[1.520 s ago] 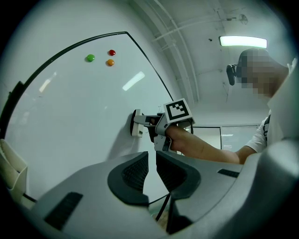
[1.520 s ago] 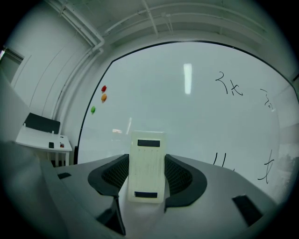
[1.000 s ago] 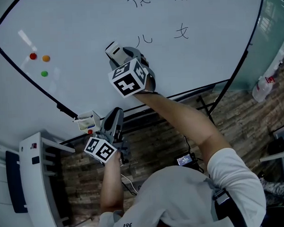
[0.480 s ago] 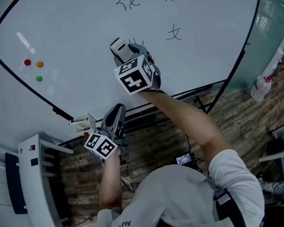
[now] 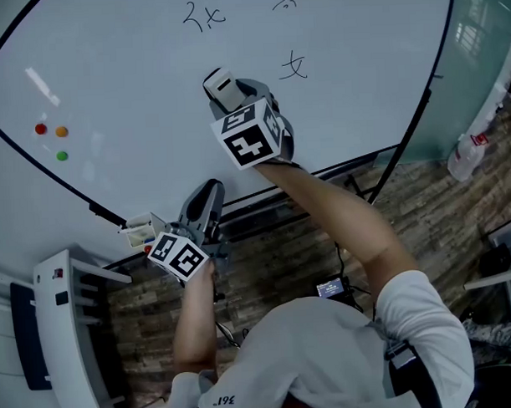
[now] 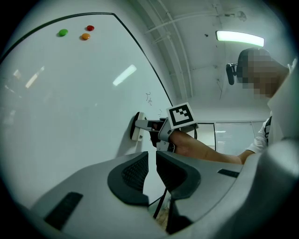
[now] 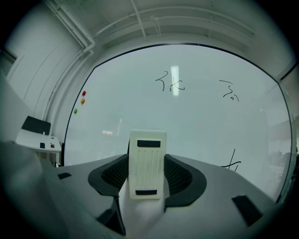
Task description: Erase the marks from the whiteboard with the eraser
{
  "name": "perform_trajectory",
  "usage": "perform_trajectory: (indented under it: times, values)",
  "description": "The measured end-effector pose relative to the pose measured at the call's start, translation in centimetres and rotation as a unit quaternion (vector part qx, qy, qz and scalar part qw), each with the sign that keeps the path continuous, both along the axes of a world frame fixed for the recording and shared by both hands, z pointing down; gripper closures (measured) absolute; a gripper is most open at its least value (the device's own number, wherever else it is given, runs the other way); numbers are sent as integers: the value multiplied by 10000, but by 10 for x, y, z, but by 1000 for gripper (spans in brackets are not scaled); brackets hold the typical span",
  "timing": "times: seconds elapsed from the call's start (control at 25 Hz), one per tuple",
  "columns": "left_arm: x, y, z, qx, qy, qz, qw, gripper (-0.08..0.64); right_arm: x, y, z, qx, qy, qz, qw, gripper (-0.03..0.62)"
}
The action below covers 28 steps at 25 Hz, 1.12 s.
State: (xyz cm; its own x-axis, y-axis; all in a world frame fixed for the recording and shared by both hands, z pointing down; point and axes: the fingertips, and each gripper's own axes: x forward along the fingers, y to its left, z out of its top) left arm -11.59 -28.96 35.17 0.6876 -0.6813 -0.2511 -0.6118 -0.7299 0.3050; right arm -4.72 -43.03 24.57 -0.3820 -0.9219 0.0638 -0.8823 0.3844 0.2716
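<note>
The whiteboard (image 5: 134, 86) bears black marks at its top (image 5: 192, 17) and one at the right (image 5: 294, 65). My right gripper (image 5: 233, 96) is shut on the white eraser (image 5: 219, 83), which it presses flat against the board, left of the right mark. In the right gripper view the eraser (image 7: 147, 163) stands upright between the jaws, with marks above (image 7: 169, 83) and at the lower right (image 7: 232, 163). Low by the board's bottom edge my left gripper (image 5: 202, 211) is shut and holds nothing; its own view shows the eraser (image 6: 136, 126) on the board.
Red, orange and green magnets (image 5: 52, 137) sit at the board's left. A small tray (image 5: 138, 231) hangs at the bottom rail beside my left gripper. A white cabinet (image 5: 67, 331) stands lower left, a bottle (image 5: 461, 157) at the right, and cables lie on the wooden floor (image 5: 325, 288).
My right gripper has slid the eraser to the right, over the two-stroke mark that stood beside it; that mark no longer shows. The left gripper has barely moved.
</note>
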Motion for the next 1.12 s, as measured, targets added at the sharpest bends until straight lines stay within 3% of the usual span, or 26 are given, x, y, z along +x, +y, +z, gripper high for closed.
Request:
perform_trajectory:
  times: [0.56, 1.12]
  values:
    - [51, -7, -14, 127, -88, 305, 9994, 503, 75, -6, -8, 17, 117, 334, 9994, 336]
    - [77, -14, -24, 201, -162, 462, 9986, 503, 130, -12, -11, 18, 66, 619, 9981, 337]
